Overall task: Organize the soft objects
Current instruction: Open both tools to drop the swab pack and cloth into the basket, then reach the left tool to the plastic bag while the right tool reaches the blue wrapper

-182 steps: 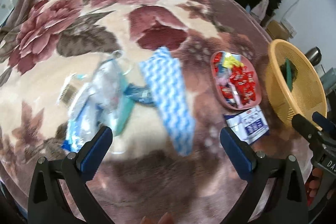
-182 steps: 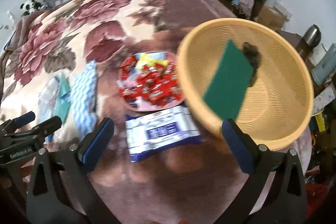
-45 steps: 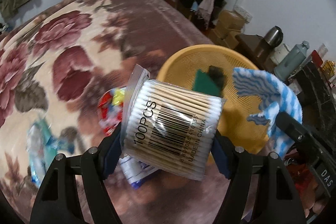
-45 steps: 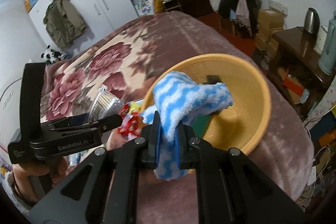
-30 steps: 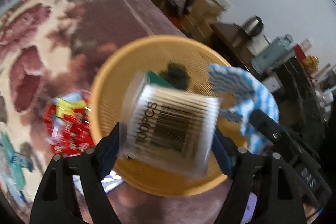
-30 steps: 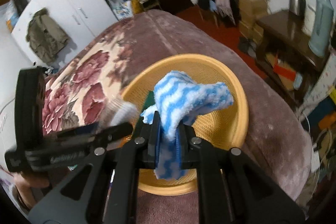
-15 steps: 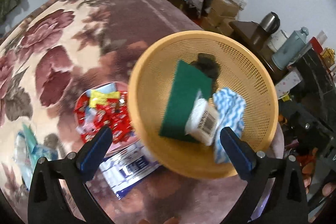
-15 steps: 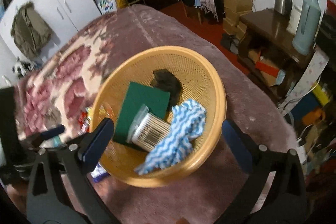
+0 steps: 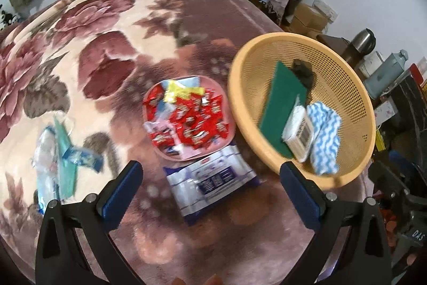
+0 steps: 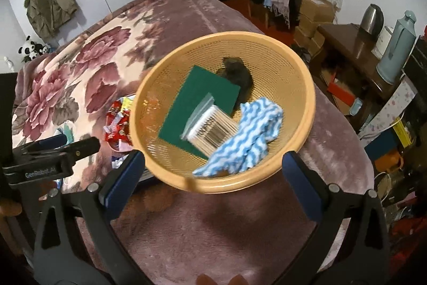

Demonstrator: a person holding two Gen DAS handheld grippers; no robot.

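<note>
A yellow mesh basket stands on the flowered blanket. In it lie a blue-and-white cloth, a pack of cotton swabs, a green scouring pad and a dark lump. My right gripper is open and empty above the basket's near rim. My left gripper is open and empty above a white-and-blue wipes pack.
A pink plate of red candy wrappers lies left of the basket. Clear bags and a teal item lie at the left of the blanket. A side table with a kettle and a flask stands at the right.
Both grippers, which held the swab pack and the cloth over the basket, have opened; both items now lie in the basket. The left gripper has moved left, toward the plate and wipes pack.
</note>
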